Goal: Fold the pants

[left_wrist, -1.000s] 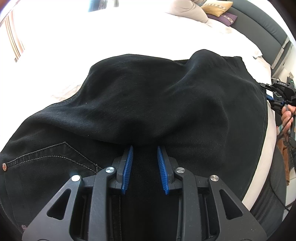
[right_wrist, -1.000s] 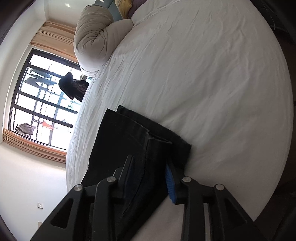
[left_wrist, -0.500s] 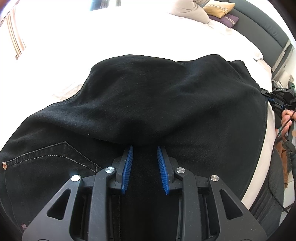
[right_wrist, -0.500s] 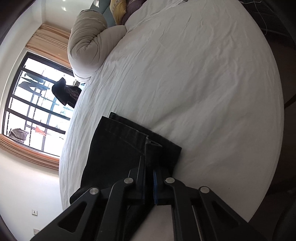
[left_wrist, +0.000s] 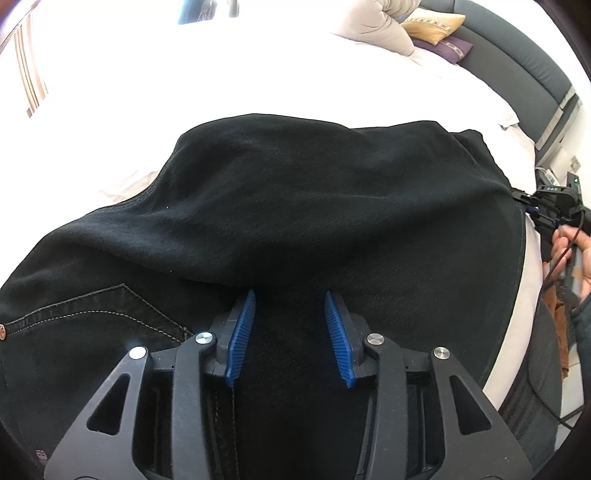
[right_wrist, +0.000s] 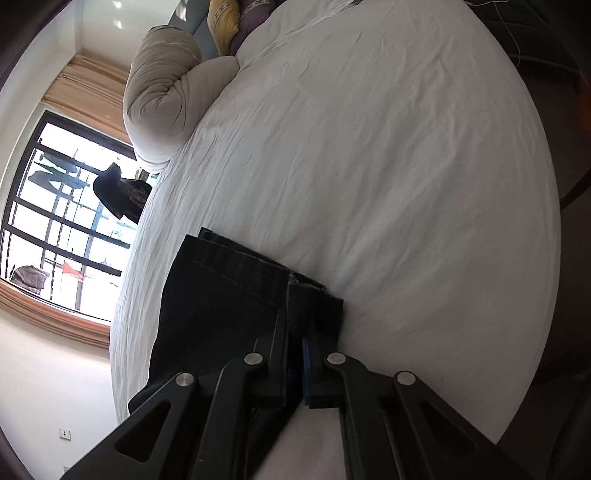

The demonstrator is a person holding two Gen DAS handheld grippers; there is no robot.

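Black denim pants (left_wrist: 295, 206) lie spread on a white bed (left_wrist: 258, 66), with a back pocket at the lower left. My left gripper (left_wrist: 290, 306) is open, its blue pads resting over the cloth near a fold. My right gripper (right_wrist: 295, 332) is shut on the hem end of the pants (right_wrist: 236, 291) near the bed's edge. It also shows at the right of the left wrist view (left_wrist: 532, 206), holding the pants' corner.
A rolled beige duvet (right_wrist: 162, 92) and pillows (left_wrist: 432, 22) lie at the head of the bed (right_wrist: 369, 147). A grey headboard (left_wrist: 524, 62) stands behind. A window (right_wrist: 55, 214) is at the left. The bed's edge runs beside the right gripper.
My right gripper has closed on the pants' hem, having been open around it one second ago. The raised hump in the cloth has flattened. My left gripper has stayed open in place.
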